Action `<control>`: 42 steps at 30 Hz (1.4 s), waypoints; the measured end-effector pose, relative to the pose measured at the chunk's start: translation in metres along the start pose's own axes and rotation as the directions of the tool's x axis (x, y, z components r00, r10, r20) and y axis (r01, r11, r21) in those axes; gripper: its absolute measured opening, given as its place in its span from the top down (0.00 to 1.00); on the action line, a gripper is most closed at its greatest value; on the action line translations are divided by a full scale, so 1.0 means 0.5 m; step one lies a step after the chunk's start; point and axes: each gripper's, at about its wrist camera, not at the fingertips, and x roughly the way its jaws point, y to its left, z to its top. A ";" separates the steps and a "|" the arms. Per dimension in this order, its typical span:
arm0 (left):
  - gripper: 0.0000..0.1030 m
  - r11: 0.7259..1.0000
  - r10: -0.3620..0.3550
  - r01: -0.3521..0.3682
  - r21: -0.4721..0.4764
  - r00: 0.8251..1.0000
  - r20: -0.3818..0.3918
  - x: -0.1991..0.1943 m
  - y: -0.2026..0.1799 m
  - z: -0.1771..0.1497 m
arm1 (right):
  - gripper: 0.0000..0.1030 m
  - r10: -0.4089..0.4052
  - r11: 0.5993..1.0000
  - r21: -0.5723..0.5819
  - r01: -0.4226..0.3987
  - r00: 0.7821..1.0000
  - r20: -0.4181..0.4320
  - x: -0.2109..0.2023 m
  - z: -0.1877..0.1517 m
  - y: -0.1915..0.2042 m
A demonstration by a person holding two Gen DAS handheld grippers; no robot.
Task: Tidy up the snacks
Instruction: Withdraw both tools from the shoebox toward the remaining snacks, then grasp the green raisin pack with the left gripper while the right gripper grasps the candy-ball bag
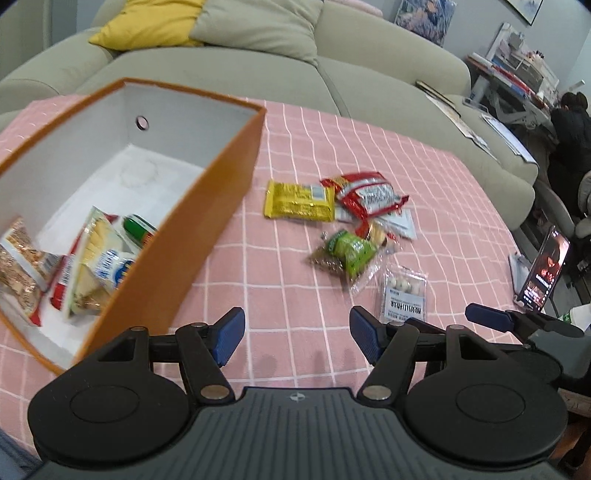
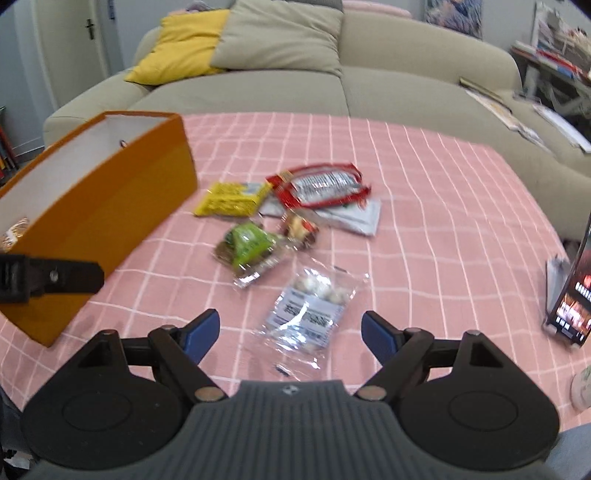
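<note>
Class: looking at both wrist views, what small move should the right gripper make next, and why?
Probably lower the right gripper onto the clear packet: its jaws are open and empty, the packet lies just ahead between them, still outside the box.

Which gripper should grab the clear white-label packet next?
Probably the right gripper: open, the clear packet lies right between its fingers. The left gripper points beside it, nearer the orange box.

Beyond my counter's pink checked cloth [image 2: 424,206] I see a beige sofa [image 2: 388,85] with a yellow cushion [image 2: 184,44] and a beige one [image 2: 284,33]. A phone [image 1: 546,269] stands propped at the right, screen lit. Far right is what looks like a cluttered desk [image 1: 517,74].
</note>
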 end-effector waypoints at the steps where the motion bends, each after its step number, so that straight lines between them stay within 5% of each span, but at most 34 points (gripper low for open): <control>1: 0.26 1.000 -0.006 0.006 0.001 1.000 -0.004 0.006 0.000 0.001 | 0.18 -0.002 1.000 0.002 0.002 1.000 -0.005 0.006 -0.001 -0.002; 12: 0.26 0.996 -0.031 0.034 0.079 0.999 -0.038 0.082 -0.031 0.038 | 0.08 -0.039 0.990 0.131 0.058 0.989 -0.145 0.117 0.032 -0.045; 16: 0.26 0.996 -0.034 0.038 0.085 0.998 -0.053 0.100 -0.032 0.050 | 0.08 0.010 0.979 0.200 0.028 0.983 -0.184 0.149 0.040 -0.054; 24: 0.22 0.995 -0.029 0.034 0.093 0.998 -0.057 0.125 -0.036 0.078 | 0.21 -0.034 0.993 0.103 0.055 0.981 -0.192 0.173 0.047 -0.036; 29: 0.21 0.991 -0.034 0.043 0.129 0.997 -0.071 0.157 -0.053 0.089 | 0.41 -0.040 0.998 0.045 0.050 0.981 -0.192 0.168 0.051 -0.052; 42: 0.17 0.962 -0.035 0.069 0.263 0.990 -0.133 0.262 -0.097 0.114 | 0.42 0.003 1.000 -0.009 -0.005 0.983 -0.185 0.164 0.047 -0.078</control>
